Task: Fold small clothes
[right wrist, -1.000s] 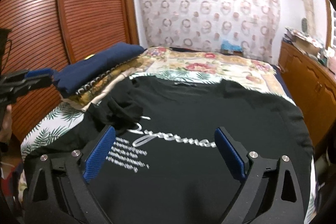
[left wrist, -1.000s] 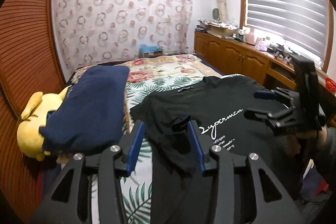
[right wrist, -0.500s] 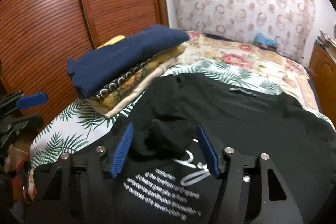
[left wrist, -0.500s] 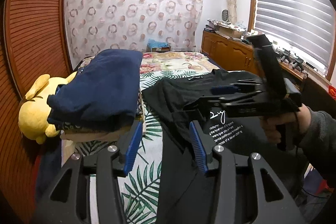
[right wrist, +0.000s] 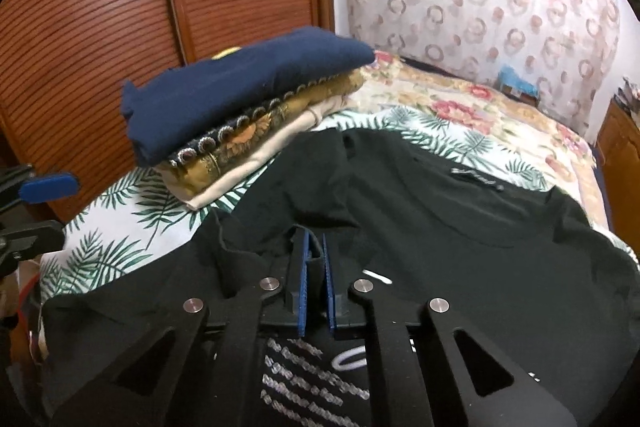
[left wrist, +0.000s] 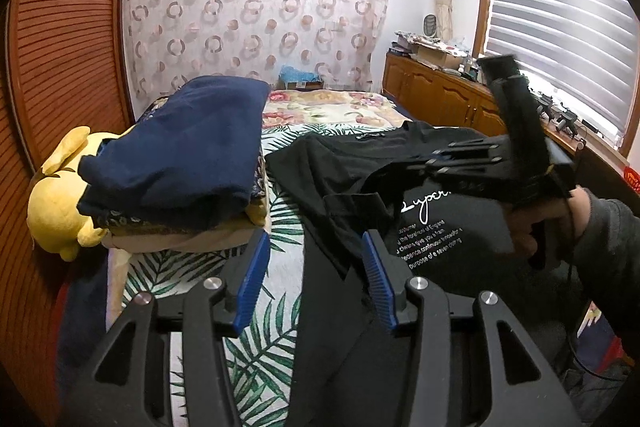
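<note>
Black T-shirt [right wrist: 460, 227]: sleeve fold pinched between right gripper [right wrist: 315, 259] fingers; left gripper [left wrist: 312, 267] fingers spread above.

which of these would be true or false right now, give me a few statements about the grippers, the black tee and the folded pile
1. The right gripper is shut on a fold of the black t-shirt. True.
2. The left gripper grips the sleeve. False: it is open, holding nothing.
3. A navy garment tops the folded pile. True.
4. The t-shirt's print is red. False: it is white.
5. The yellow plush toy sits on the t-shirt. False: it is beside the pile.
</note>
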A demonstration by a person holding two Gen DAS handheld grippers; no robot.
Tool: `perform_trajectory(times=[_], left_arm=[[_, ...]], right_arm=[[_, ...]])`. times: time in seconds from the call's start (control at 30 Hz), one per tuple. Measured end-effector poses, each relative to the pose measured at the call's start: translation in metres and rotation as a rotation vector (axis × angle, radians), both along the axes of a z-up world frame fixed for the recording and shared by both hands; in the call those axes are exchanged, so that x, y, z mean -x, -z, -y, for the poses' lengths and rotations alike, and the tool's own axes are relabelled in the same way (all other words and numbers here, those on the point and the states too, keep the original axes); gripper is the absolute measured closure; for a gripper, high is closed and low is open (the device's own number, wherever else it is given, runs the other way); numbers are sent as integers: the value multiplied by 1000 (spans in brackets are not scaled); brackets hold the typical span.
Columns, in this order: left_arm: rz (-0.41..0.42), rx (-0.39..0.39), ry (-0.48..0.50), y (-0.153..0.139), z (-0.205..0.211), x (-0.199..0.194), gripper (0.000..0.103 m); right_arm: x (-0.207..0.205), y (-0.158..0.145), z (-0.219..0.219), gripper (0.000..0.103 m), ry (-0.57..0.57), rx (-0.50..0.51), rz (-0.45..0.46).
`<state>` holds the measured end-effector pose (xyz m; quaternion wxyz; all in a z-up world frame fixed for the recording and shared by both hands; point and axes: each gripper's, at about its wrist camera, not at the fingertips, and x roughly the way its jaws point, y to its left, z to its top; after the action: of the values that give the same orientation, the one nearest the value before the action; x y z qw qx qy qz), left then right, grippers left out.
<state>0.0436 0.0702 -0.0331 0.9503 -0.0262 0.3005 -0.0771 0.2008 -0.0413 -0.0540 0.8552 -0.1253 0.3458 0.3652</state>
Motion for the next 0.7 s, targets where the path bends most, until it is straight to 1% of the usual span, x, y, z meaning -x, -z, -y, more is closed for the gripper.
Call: perform_trajectory(times=[0.2,0.27,0.37,0.47,0.53,0.6,0.67,0.7], left_arm=[[-6,1,15,2,7,-1,56],[-7,2,22,2,7,-2,56],[-13,6,30,5,12,-4,56],[-26,5,34,8,15,-7,56],[-35,0,36,10,16,-8,56],[-42,-1,35,12,17,-10,56],[-48,5,33,14,17,-12,56],[-52,5,34,15,18,-13,56]], right_arm=[[13,-14,41,100,38,-35,33],[16,-12,51,100,51,-21,37],[19,-4,62,100,86,31,62],[14,5,73,100,128,46,42],[12,6,79,100,148,48,45],[11,4,83,93,176,44,47],[11,1,84,79,176,27,42],[12,-1,83,76,173,26,44]])
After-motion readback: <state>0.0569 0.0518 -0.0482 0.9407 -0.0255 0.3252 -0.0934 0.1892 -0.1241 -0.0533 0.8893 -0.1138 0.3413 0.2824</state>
